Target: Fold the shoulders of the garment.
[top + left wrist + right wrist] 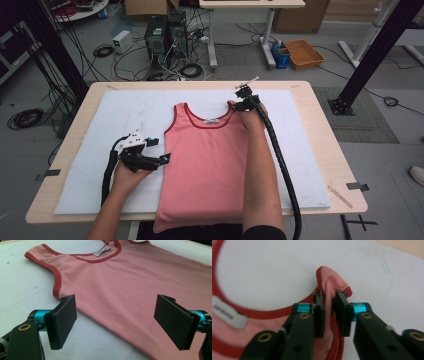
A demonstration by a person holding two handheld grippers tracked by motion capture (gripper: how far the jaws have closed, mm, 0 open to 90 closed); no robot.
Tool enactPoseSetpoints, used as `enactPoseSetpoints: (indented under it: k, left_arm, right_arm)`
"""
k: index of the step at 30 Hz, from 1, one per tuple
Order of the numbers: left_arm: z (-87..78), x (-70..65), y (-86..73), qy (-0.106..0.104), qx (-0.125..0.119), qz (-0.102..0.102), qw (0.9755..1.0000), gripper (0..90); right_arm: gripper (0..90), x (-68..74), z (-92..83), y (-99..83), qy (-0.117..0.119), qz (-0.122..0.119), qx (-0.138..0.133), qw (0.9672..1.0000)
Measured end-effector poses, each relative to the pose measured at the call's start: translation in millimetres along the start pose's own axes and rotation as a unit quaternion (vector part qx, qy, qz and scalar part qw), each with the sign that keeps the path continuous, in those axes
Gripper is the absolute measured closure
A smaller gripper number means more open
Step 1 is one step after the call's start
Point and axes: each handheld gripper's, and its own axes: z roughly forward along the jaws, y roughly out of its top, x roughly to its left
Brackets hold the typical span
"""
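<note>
A pink tank top [207, 165] lies flat on a white foam sheet [90, 150] that covers most of a light wooden table [325, 145]. The cloth looks soft and finely knit, with dark red trim around the neck and arm holes. A small grey label [102, 251] sits inside the neck. The bottom hem hangs over the near table edge.

The right gripper [329, 315] pinches the top's right shoulder strap, and the soft cloth bunches up between its black pads. The left gripper [115, 322] has its flat, square pads wide apart, just over the top's left side edge, holding nothing.

Bare white sheet lies open on both sides of the top.
</note>
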Motion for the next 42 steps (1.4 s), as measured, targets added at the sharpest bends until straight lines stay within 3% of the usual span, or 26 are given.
enactPoseSetpoints:
  k: [7,10,16,20,24,29,30,32,33,37,42]
  left_arm:
    - [-0.2,0.8,-0.1,0.001,-0.001,-0.004,1.0,18.5]
    - [-0.1,1.0,0.0,0.002,0.0,-0.005,1.0,18.4]
    - [-0.1,1.0,0.0,0.003,0.0,-0.006,1.0,18.5]
    - [0.4,-0.5,0.3,0.005,0.003,0.0,1.0,18.5]
    - [0.5,-0.5,0.3,0.006,0.003,-0.001,1.0,18.4]
    - [0.5,-0.4,0.2,0.005,0.002,-0.003,1.0,18.4]
    - [0.4,-0.5,0.2,0.005,0.003,-0.002,1.0,18.4]
    - [0.6,-0.8,0.3,0.006,0.004,0.001,1.0,18.5]
    - [1.0,-1.2,0.3,0.006,0.003,0.001,1.0,18.4]
    - [1.0,-1.3,0.5,0.006,0.006,0.003,1.0,18.4]
    - [0.6,-0.1,0.3,0.005,0.004,-0.002,1.0,18.4]
  right_arm:
    - [85.9,5.1,-22.1,-3.6,0.032,-0.031,-0.017,0.9988]
    - [86.2,11.6,-32.3,-7.6,0.053,-0.035,-0.039,0.9972]
    - [86.3,27.2,-60.8,-20.8,0.074,-0.052,-0.097,0.9911]
    - [86.2,36.4,-77.2,-37.1,0.101,-0.044,-0.136,0.9845]
    - [86.2,47.6,-87.0,-61.1,0.103,-0.05,-0.155,0.9812]
    - [84.4,68.5,-95.3,-94.6,0.09,-0.069,-0.15,0.9822]
    - [80.3,72.6,-94.8,-101.3,0.091,-0.068,-0.148,0.9825]
    - [63.9,79.2,-91.3,-113.0,0.087,-0.069,-0.137,0.9843]
    - [63.0,80.6,-90.8,-115.7,0.081,-0.074,-0.131,0.9852]
    - [56.9,79.4,-99.0,-110.1,0.059,-0.094,-0.148,0.9828]
    - [55.4,81.3,-100.5,-86.0,0.065,-0.136,-0.147,0.9777]
